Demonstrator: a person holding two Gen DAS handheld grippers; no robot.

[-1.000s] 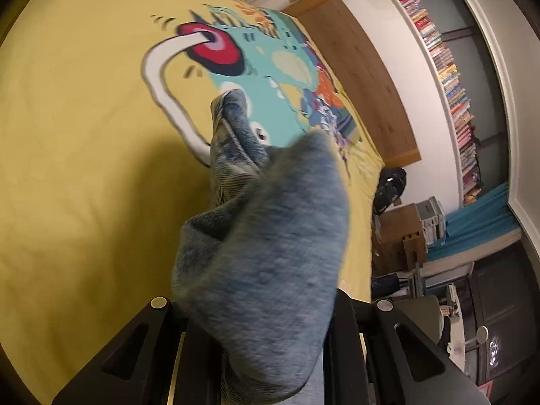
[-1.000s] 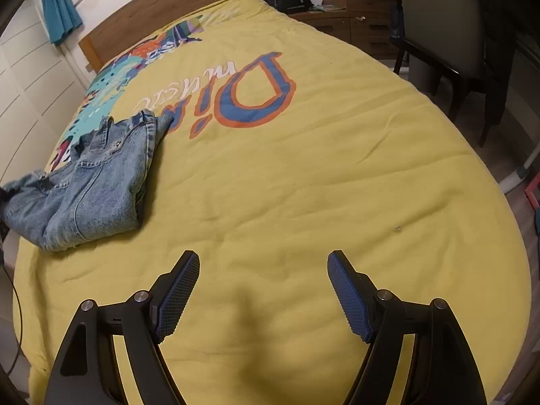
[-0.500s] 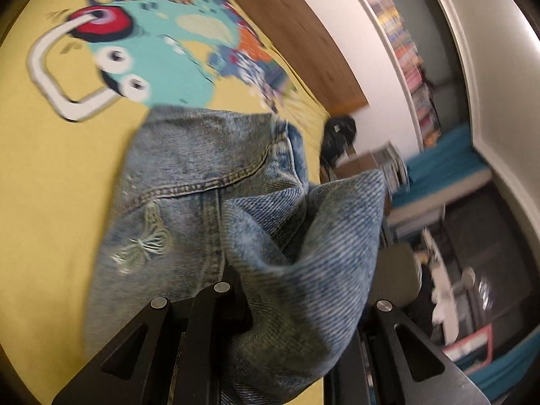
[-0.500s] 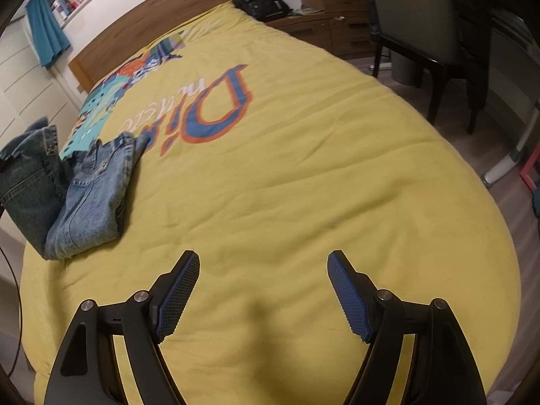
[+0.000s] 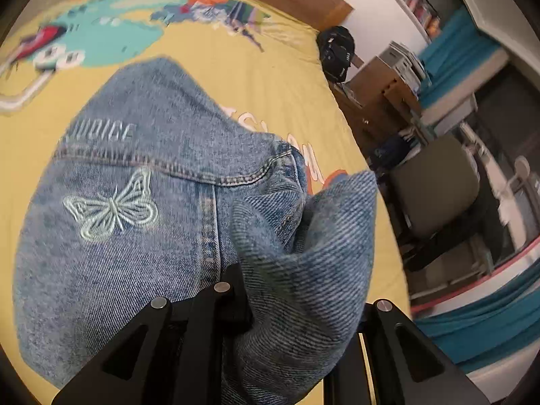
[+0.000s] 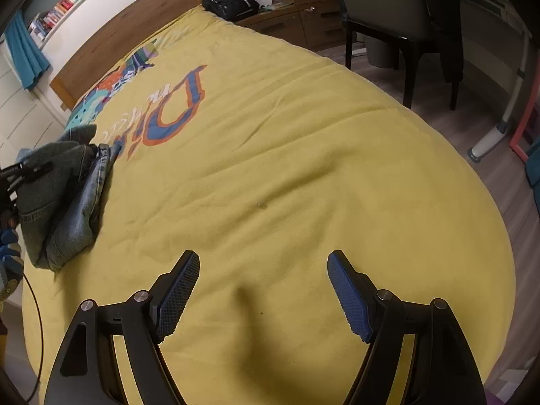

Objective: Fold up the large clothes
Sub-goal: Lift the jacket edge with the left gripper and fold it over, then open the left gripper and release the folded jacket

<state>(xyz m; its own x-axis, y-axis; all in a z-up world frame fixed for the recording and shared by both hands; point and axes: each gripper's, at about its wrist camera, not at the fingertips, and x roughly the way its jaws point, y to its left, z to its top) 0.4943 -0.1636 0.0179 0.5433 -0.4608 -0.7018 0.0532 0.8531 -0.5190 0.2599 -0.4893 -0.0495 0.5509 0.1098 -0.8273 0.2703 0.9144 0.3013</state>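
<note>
Jeans [image 5: 141, 222] lay folded on the yellow bedspread [image 5: 276, 77], near its left edge as my right camera saw it [image 6: 74, 209]. My left camera showed what the other could not: a pale embroidered butterfly [image 5: 111, 207] on the denim and a stitched seam above it. From the right camera I saw only a bunched side profile, with the bundle's long axis running up the bed toward the wooden headboard [image 6: 131, 30]. My left gripper [image 5: 287, 303] was clamped on a thick fold of denim that rose between its fingers and hid the tips; the right camera caught it at the frame's left edge, low against the pile. My right gripper [image 6: 261, 290] hovered over bare bedspread well apart from the jeans, its blue-padded fingers [image 6: 177, 290] spread wide and holding nothing.
</note>
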